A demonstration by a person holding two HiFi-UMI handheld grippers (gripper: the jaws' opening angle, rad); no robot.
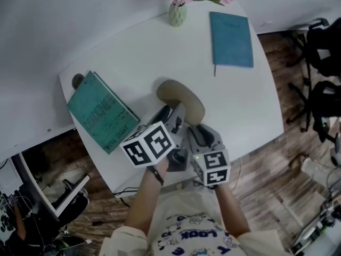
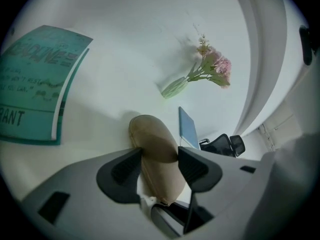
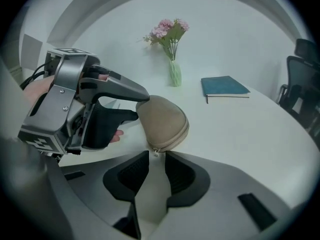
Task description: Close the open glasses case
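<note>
A white counter (image 1: 245, 105) with a rounded outline, seen from above. A teal book (image 1: 101, 111) lies by the left edge. A vase of pink flowers (image 1: 178, 12) stands at the far edge, and a blue notebook (image 1: 230, 39) lies near the far right corner. The surface between the notebook and the near edge is bare, leaving open room to the right of the work.

A tan glasses case (image 2: 157, 154) lies in the middle of the counter, towards the near edge. Its lid is down on its base and a zipper seam runs round its rim.

The left gripper (image 2: 159, 159) reaches in from the near edge with its jaws clamped on the case, one pad against each side of the near end.

The right gripper (image 3: 156, 159) sits just beside it, to the right, pointing at the same end of the case. Its jaws stand a narrow gap apart with bare counter showing between them. The small zipper pull (image 3: 152, 153) hangs right at their mouth; whether it touches them cannot be told.
</note>
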